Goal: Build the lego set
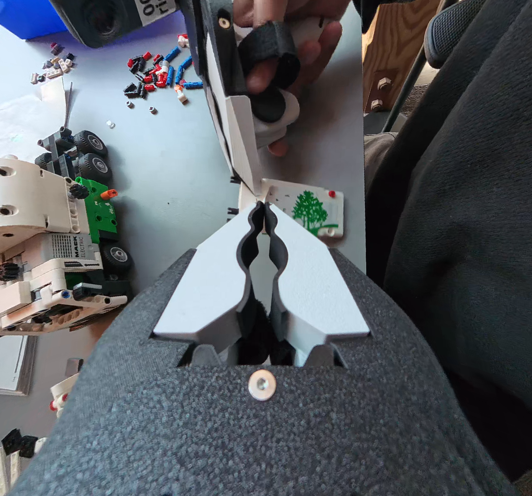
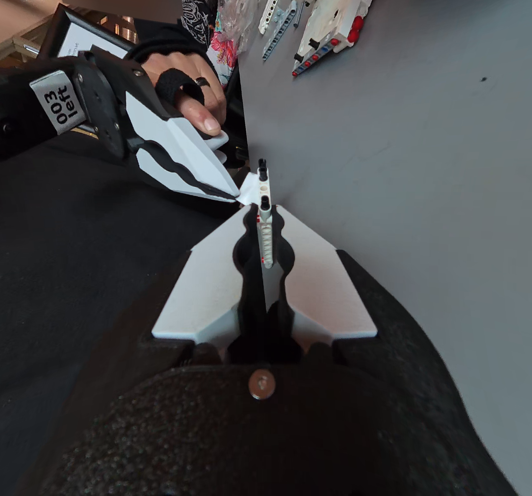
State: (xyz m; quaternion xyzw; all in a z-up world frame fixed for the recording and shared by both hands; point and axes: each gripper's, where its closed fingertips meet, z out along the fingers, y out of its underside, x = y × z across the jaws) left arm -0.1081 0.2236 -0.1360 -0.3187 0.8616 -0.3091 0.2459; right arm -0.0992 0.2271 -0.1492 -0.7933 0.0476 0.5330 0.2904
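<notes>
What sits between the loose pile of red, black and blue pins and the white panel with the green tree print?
In the left wrist view, the right gripper cuts across that stretch, between the pin pile and the tree-print panel; around it, only bare grey table.

Left wrist view rides right behind its own fingers, looking down close along the grey table [image 1: 172, 151] toward its near edge. Right wrist view peers forward along its fingers, close too, facing across the same table [image 2: 403, 165]. Both share the white panel piece [image 1: 305, 211] [image 2: 264, 191], and each catches the opposite gripper.
</notes>
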